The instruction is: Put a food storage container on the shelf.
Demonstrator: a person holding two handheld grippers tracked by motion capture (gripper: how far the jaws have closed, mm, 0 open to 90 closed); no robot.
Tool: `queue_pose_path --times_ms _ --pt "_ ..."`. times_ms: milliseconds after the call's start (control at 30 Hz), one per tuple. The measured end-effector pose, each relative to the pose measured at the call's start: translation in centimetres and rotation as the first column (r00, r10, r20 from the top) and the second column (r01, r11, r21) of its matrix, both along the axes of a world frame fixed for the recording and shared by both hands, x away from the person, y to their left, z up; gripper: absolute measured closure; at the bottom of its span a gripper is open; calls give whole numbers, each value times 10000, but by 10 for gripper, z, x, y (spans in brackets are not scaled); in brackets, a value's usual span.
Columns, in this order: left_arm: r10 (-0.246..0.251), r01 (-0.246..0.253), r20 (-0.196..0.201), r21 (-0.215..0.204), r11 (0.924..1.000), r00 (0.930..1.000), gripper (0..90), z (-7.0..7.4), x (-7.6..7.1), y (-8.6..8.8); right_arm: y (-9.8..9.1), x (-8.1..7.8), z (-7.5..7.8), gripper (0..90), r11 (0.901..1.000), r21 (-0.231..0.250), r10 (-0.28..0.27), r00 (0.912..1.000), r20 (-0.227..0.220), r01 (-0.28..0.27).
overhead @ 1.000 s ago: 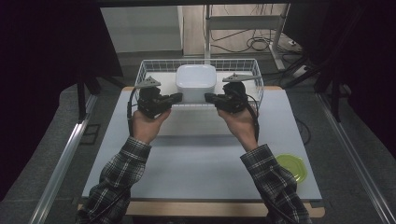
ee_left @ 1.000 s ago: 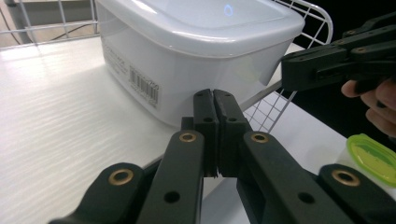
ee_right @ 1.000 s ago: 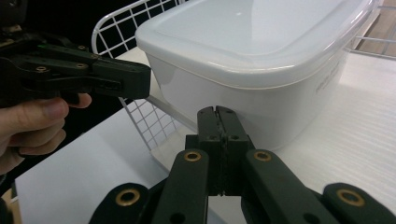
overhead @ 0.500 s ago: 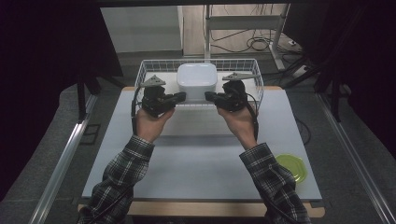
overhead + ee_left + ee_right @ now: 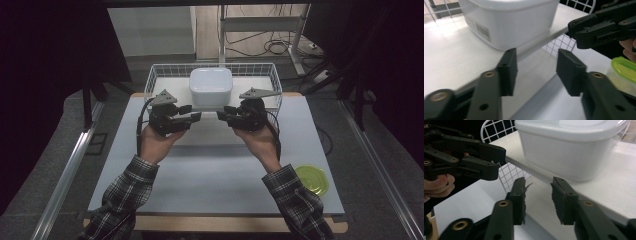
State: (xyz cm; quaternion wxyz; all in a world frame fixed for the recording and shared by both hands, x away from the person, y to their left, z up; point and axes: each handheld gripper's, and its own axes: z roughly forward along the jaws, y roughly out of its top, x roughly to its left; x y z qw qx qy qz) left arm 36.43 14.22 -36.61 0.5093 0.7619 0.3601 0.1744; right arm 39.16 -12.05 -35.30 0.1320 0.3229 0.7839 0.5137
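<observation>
The left gripper [image 5: 192, 116] has just been opening; its jaws stand apart with nothing between them, likely a release. Between the 2 grippers, the white tub [image 5: 210, 87] sits lidded in the wire basket [image 5: 150, 85] at the table's far edge (set down, I judge). The right gripper [image 5: 223, 114] has likewise just been opening, its jaws spread and empty.

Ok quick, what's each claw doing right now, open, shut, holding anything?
Left claw: open, its jaws have just been opening, nothing between them.
Right claw: open, its jaws have just been opening, nothing held.
</observation>
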Motion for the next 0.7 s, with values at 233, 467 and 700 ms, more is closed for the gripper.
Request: queue_pose_path --times_ms 233,467,700 --pt "-273 272 -89 -128 9995 9996 295 -12 -23 3 -4 -18 -11 430 9997 -189 158 9999 60 -156" --pt "-736 732 -327 -148 9972 9967 172 -33 -44 9 -9 -37 -25 292 9986 -359 401 9990 176 -394" --pt "-549 555 -191 334 9979 9983 99 -54 -64 16 -20 -53 -43 191 9971 -425 646 9977 207 -637"
